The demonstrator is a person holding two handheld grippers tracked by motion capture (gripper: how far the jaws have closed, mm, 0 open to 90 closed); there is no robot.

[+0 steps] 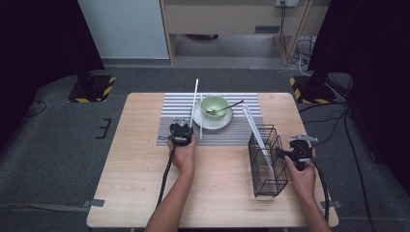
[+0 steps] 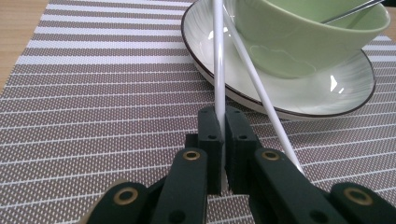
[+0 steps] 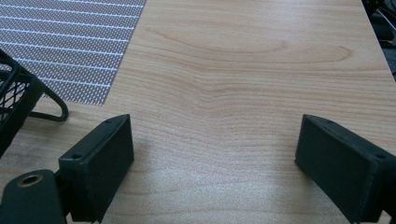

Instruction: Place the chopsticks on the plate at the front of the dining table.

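Two claws are in use at the wooden desk. The left claw sits on the striped placemat, just in front of the white saucer, and is clenched on a white chopstick; the left gripper view shows the jaws pressed together around the stick near its lower end. From the high view that chopstick rises up and away past the far edge of the placemat. A second white chopstick crosses close behind the first and rests its upper part against the saucer's rim; its lower end lies on the placemat just beside the left claw's right jaw, crowding the grip. On the saucer stands a pale green bowl with a dark-handled spoon leaning in it, handle pointing right. To the right, a black wire basket stands on the desk, with one more white stick propped aslant in it, its top reaching over the placemat's right part. The right claw is held just beside the basket's right side, released: the right gripper view shows its jaws spread wide over bare desk, nothing between them, with a corner of the basket and one wire foot at the left edge. Basket and saucer stand well apart.
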